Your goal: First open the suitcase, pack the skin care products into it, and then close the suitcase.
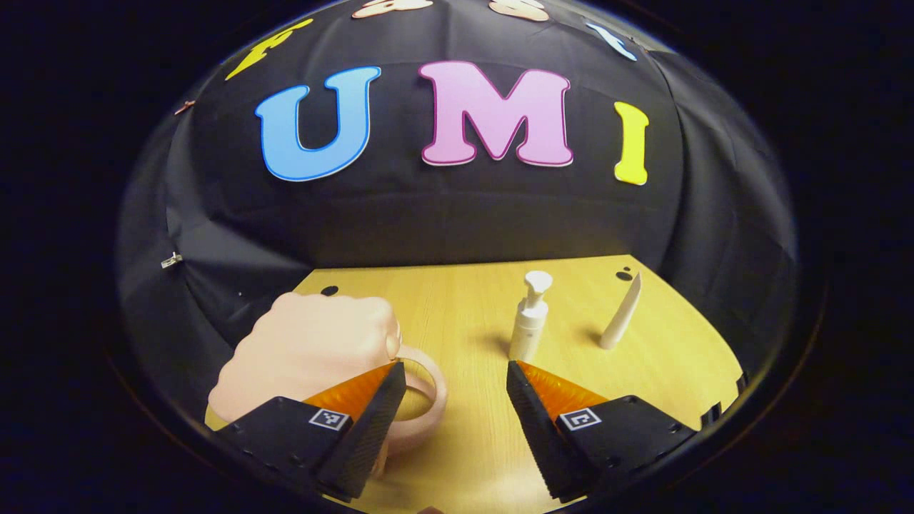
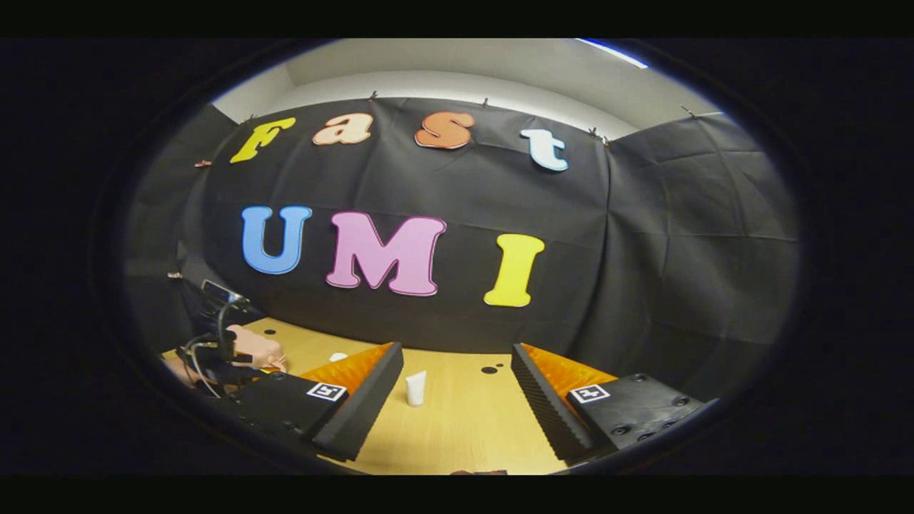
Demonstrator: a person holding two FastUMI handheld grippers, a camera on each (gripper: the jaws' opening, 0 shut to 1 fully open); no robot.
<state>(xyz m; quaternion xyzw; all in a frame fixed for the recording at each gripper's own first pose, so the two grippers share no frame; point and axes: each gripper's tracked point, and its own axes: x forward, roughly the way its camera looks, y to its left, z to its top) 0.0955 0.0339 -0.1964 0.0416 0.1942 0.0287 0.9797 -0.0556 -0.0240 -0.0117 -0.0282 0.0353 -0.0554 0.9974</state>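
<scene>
Both grippers released above the table, suitcase lid down.

Left gripper (image 1: pixel 457 400) gapes near the rounded pink plastic suitcase (image 1: pixel 314 357), near left; white pump bottle (image 1: pixel 530 321) and white tapered tube (image 1: pixel 621 314) stand farther right. Right gripper (image 2: pixel 457 389) gapes, holding nothing. A careless reach might topple the bottle.

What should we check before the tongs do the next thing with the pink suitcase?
1. Left tongs open: ok.
2. Right tongs open, holding nothing: ok.
3. Pink suitcase close to the left tongs: ok.
4. Suitcase lid already open: cannot tell.
5. Pump bottle standing upright on the table: ok.
6. White tube standing on its end, apart from the bottle: ok.
</scene>
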